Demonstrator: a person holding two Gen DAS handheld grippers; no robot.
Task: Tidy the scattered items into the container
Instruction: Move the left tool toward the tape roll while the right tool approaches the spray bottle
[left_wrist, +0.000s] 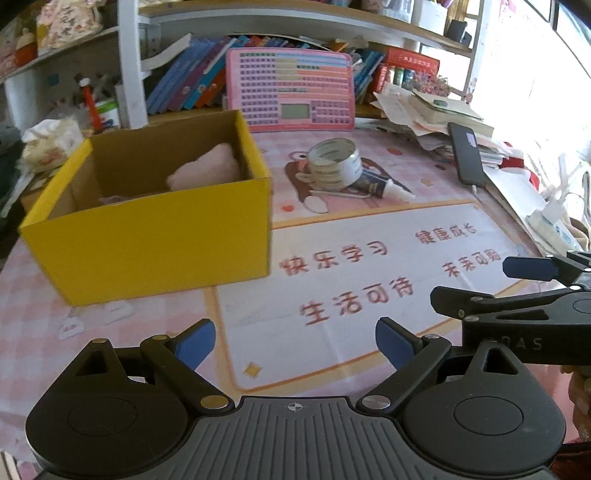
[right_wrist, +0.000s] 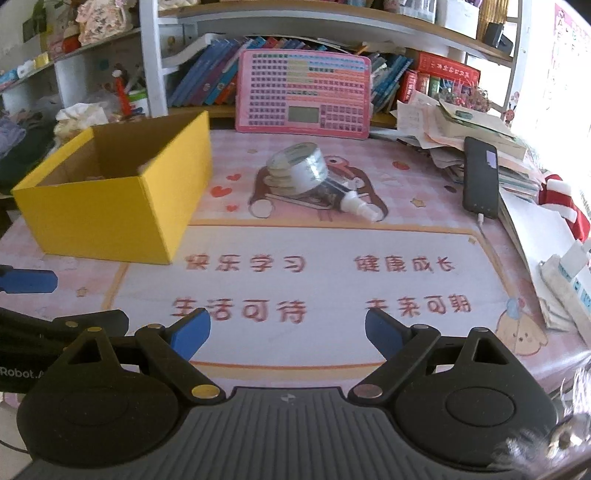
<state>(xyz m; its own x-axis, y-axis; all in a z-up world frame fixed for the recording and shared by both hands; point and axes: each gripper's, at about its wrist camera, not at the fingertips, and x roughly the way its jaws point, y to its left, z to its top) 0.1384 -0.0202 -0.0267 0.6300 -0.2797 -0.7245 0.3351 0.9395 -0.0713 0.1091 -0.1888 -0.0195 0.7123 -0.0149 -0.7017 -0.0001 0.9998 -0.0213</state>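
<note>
A yellow cardboard box stands open on the left of the pink desk mat, with a pink soft item inside. Beyond the middle of the mat lies a roll of clear tape resting on a dark tube with a white cap. My left gripper hovers open over the near mat, nothing between its blue pads. My right gripper is likewise open and empty; its fingers show at the right edge of the left wrist view.
A pink keyboard-like toy board leans against books at the back. A black phone lies on a paper stack at the right. Tissues and a pen cup sit behind the box. Papers line the right edge.
</note>
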